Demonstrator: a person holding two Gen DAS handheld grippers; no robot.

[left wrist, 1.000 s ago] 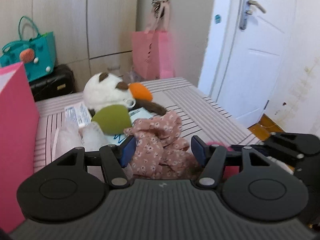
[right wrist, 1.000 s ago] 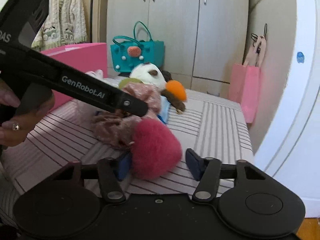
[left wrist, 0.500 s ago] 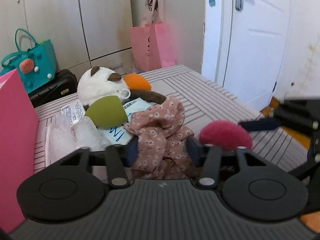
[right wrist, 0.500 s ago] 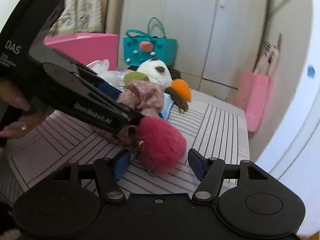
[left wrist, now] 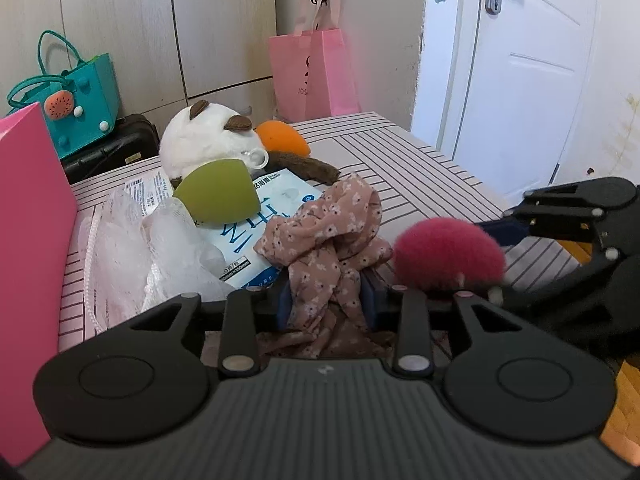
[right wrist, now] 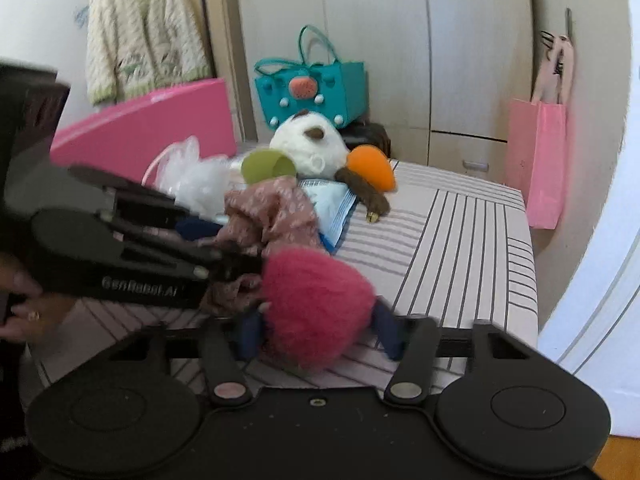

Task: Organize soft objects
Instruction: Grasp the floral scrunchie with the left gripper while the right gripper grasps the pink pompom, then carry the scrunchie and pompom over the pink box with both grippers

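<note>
The left hand-held gripper [left wrist: 326,300] is closing on the floral cloth [left wrist: 328,240], pads pinching its bunched middle; the right hand-held gripper [right wrist: 316,330] closes round the pink pompom [right wrist: 316,300]. We judge both grips gather loose items (near worktop [right wrist: 460,248] edge) for sorting.

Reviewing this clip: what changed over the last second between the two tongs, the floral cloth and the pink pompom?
The left tongs narrowed from wide open onto the floral cloth; their jaws are closing with the cloth pinched between them. The pink pompom rose from beside the cloth, and the right tongs are closing around it. The plush toy, green sponge and pink box stayed put.
</note>
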